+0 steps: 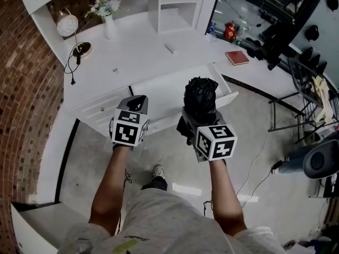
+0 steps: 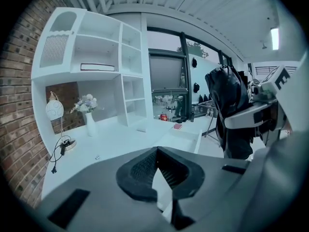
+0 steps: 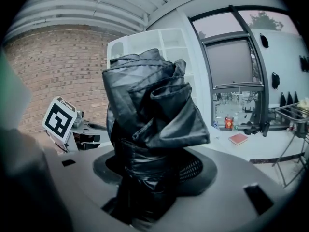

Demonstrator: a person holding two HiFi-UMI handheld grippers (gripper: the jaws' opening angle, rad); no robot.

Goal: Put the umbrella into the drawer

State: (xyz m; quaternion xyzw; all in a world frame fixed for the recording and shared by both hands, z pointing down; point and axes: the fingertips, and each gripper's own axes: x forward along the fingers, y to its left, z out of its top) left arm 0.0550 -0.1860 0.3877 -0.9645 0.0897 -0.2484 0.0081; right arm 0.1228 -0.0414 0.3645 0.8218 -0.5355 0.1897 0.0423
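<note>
Gripping the folded umbrella (image 1: 200, 95), right hand-held gripper (image 1: 197, 119) before the open drawer (image 1: 161, 89); left hand-held gripper (image 1: 136, 102) seemingly closed on nothing.

The umbrella (image 3: 149, 105) in the right gripper (image 3: 153, 166) is thin black cloth, creased and faintly glossy, between matt grey plastic jaws with ribbed dark pads (image 3: 197, 168). Ahead of the tool, the desk (image 1: 137, 52) and drawer (image 1: 167, 89) look smooth and white-painted. The wall (image 1: 21, 105) to its left is rough brick.

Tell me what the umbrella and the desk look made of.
Umbrella: thin synthetic fabric, likely nylon or polyester, black with slight sheen; it creases and folds softly. Desk: probably painted or laminated board, smooth white; flat panels, no grain visible.
</note>
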